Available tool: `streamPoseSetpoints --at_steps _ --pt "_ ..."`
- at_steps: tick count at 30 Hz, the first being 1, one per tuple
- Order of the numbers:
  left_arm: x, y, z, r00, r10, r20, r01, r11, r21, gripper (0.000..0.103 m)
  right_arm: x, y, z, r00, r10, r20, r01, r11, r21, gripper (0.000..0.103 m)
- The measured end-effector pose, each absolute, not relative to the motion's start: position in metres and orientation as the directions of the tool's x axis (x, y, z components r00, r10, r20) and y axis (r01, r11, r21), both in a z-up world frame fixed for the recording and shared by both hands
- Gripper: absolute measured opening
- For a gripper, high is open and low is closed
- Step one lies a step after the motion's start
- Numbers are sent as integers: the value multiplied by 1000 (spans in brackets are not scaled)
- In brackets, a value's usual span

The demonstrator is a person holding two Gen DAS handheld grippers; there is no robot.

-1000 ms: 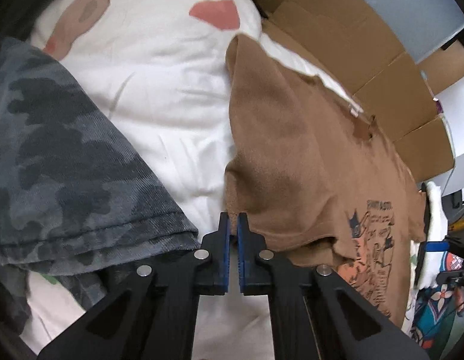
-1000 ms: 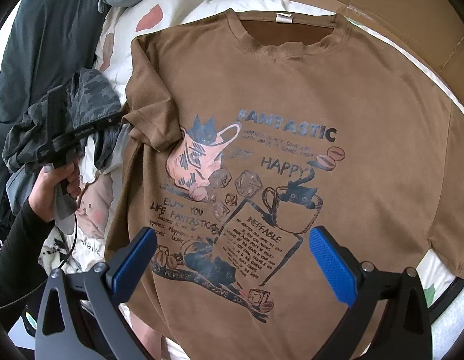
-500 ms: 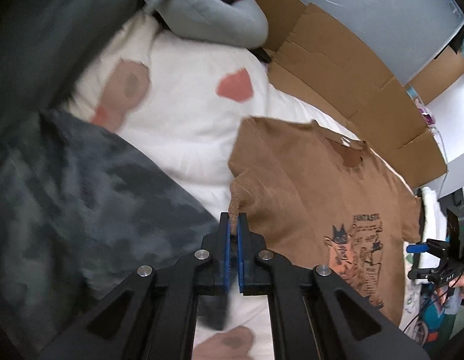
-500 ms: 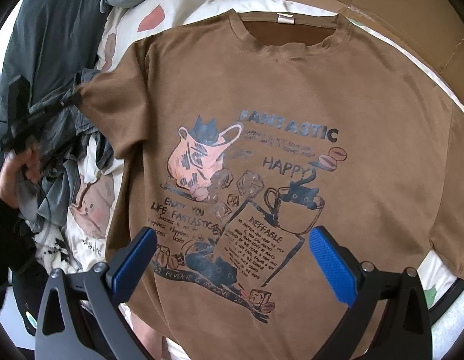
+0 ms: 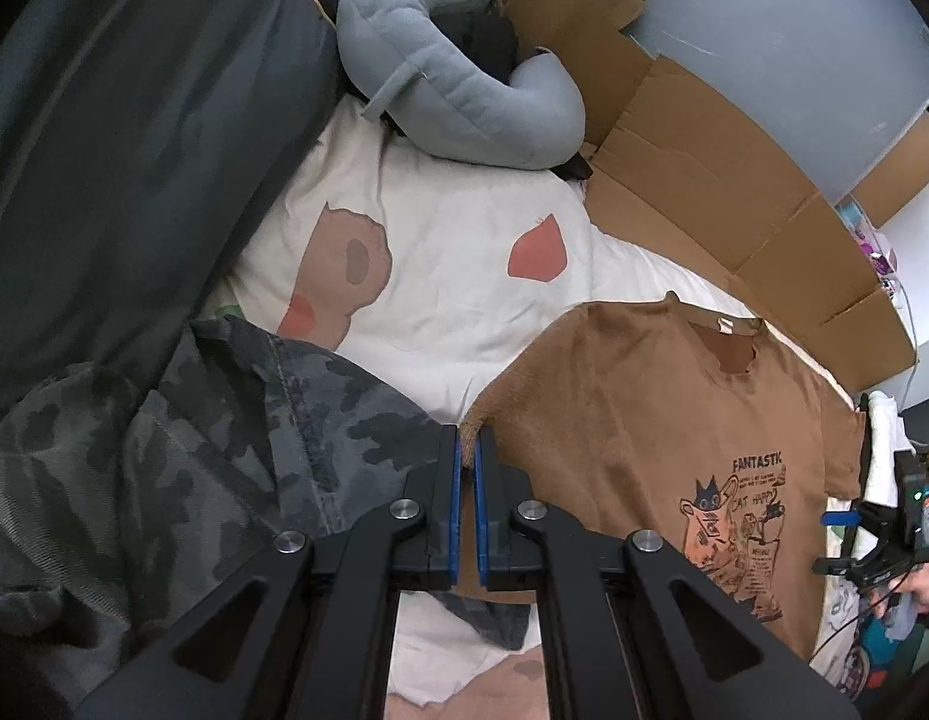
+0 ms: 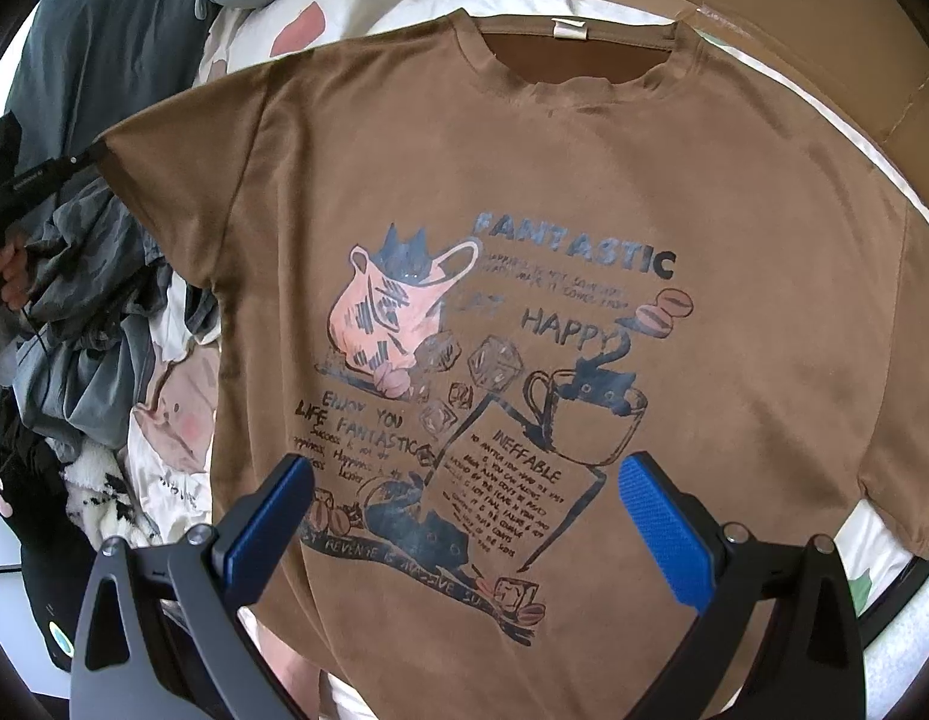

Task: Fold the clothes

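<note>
Left tool (image 5: 468,443) pinching the brown T-shirt (image 6: 584,192) sleeve tip, right tool (image 6: 464,504) spread wide above its print.

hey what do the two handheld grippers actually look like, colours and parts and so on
Both match. The left gripper and right gripper have black angular finger arms with triangular cut-outs, round silver bolt heads at the joints, and bright blue textured pads on the inner finger faces. In the left wrist view, the right gripper's body is black with a small green light and thin dark cables trailing below.
</note>
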State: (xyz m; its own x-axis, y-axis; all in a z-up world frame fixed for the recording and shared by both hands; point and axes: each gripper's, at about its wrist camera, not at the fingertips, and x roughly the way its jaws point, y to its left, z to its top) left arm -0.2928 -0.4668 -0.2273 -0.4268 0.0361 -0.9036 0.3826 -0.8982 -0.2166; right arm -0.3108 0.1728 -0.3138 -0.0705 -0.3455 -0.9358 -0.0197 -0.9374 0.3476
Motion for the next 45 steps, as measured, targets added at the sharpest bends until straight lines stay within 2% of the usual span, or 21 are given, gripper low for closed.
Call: streamPoseSetpoints --at_steps 11,19,29,32,36,37,45 --pt "-307 -473 -222 -383 -1 -924 399 -902 -165 3 -308 174 -316 -60 -338 -939 -24 -940 340 102" --pt "-318 -505 -269 -281 -49 -958 462 -882 -90 3 -306 176 -319 -51 -331 -942 -28 -943 333 102" --pt "-315 -541 -321 -226 -30 -974 564 -819 -106 3 -306 171 -324 -33 -322 -946 -16 -946 323 102" --pt "-311 -545 -318 -258 -34 -965 587 -799 -129 8 -305 172 -326 -27 -318 -948 -18 -948 319 102" --pt "-300 -551 -304 -327 -59 -943 624 -763 -168 43 -305 171 -325 -30 -318 -948 -15 -948 319 102" --pt "-295 -552 -298 -351 -62 -935 626 -757 -185 45 -305 171 -324 -30 -319 -947 -15 -948 319 102" --pt "-264 -537 -278 -418 -38 -908 613 -749 -251 45 -307 166 -322 -40 -327 -944 -1 -945 328 102"
